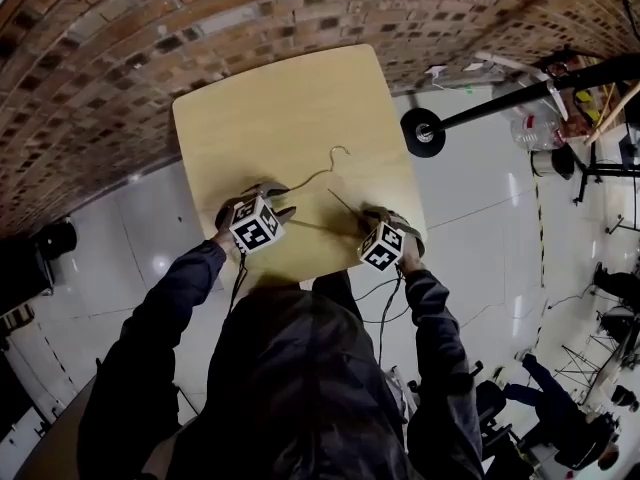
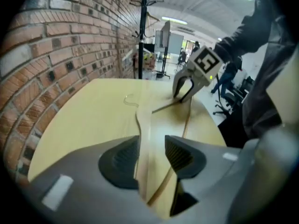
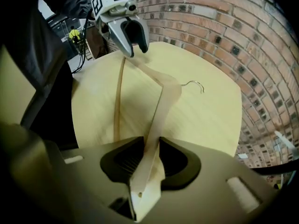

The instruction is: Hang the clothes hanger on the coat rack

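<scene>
A wooden clothes hanger [image 1: 318, 176] with a metal hook [image 1: 338, 152] lies flat on the light wood table [image 1: 260, 98]. My left gripper [image 1: 262, 196] stands at its left end. In the left gripper view one hanger arm [image 2: 144, 120] runs between the jaws of that gripper [image 2: 152, 148] with a gap at the right pad, so it is open. My right gripper [image 1: 375, 214] is at the other end. In the right gripper view its pads [image 3: 150, 155] press on the hanger arm [image 3: 166, 90]. The black coat rack [image 1: 423, 131] stands on the floor to the table's right.
A brick wall [image 1: 150, 28] runs along the table's far and left sides. The coat rack pole [image 2: 141, 31] rises beyond the table's far edge, next to the wall. Office chairs and a person [image 1: 560, 408] are on the shiny floor at the right.
</scene>
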Tool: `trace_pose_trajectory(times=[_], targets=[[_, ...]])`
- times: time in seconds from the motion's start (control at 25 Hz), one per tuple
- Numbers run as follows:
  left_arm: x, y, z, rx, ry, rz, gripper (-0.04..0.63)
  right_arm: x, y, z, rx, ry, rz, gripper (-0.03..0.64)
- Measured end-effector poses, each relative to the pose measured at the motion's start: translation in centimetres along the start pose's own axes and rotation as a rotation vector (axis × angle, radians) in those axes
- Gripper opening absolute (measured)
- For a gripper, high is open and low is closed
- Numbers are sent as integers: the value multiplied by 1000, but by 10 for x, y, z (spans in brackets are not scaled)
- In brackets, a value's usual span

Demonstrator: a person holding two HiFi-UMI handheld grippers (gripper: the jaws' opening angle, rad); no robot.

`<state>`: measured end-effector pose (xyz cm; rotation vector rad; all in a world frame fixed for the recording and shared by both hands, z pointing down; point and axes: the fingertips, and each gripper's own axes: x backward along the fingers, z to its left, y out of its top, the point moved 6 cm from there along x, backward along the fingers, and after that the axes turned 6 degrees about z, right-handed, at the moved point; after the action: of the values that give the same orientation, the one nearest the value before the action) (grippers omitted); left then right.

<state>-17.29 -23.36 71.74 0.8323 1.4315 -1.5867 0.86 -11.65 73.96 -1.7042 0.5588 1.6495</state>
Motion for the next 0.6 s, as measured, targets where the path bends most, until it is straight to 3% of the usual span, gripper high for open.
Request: trace_pose_trajectory(times=[0.16, 0.28, 0.48, 0.6], targets=[[-32, -13, 4, -31, 34, 123, 181, 0, -3, 1, 28, -20, -15, 114], [-47, -19, 6, -17, -1, 170, 172, 1, -3, 4, 11, -44, -26, 107], [-48, -20, 2, -8, -42, 164, 96, 0, -4, 6, -23, -90, -31, 101], [-47, -19, -2, 12, -29, 144, 84, 1, -7, 9, -39, -114, -28, 100]])
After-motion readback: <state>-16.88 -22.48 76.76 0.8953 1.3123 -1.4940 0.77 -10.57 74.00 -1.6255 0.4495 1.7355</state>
